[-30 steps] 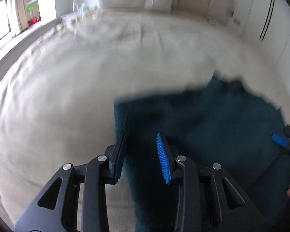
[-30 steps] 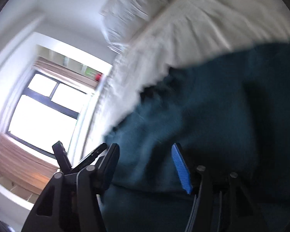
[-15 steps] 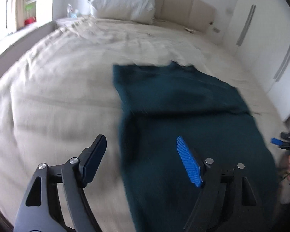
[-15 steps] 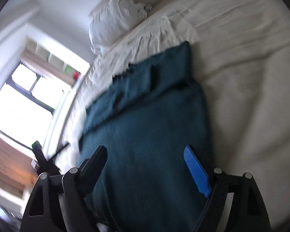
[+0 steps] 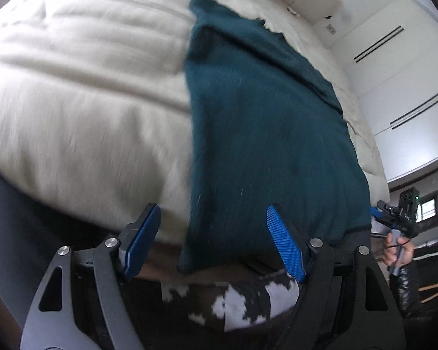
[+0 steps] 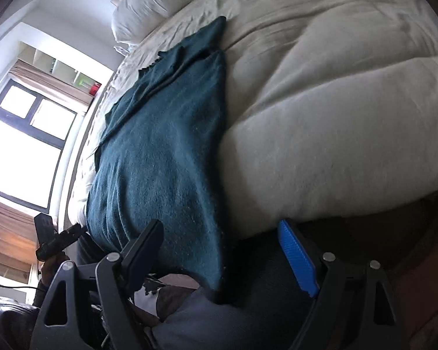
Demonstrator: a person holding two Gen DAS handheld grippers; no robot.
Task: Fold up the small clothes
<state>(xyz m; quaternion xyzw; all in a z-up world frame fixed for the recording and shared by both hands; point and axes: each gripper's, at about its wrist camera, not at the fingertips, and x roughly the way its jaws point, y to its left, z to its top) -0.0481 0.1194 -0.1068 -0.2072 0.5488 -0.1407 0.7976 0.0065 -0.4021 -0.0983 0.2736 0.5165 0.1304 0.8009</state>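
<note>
- Since half a second ago you have drawn both grippers back toward the near edge of the bed [image 5: 73, 110]; the cameras now sit lower, and the mattress side and your legs have come into view.
- The teal garment [image 5: 265, 134] has stayed on the cream bedcover. It runs lengthwise from the far middle of the bed to the near edge, where its near end hangs over the side.
- At the far end of the garment [image 6: 166, 145] a second layer lies on top, with a ragged edge across it.
- Your left gripper [image 5: 216, 242] has its fingers spread wide and holds nothing. The left finger [image 5: 141, 239] sits off the cloth over the bedcover, the right finger [image 5: 283, 245] in front of the hanging hem. Whether either touches the fabric, cannot tell; motion blur here.
- Your right gripper [image 6: 227, 256] has its fingers spread wide too, empty. The left finger [image 6: 146, 248] overlaps the garment's near end, the right finger [image 6: 297, 259] stands off the cloth, below the mattress edge.
- The garment's near right corner hangs between those two fingers in the right wrist view.
- A white pillow [image 6: 151, 3] lies at the far head of the bed, well apart from the garment.
- A window [image 6: 23, 143] stands on the left side of the room, white wardrobe doors [image 5: 400, 87] on the right.
</note>
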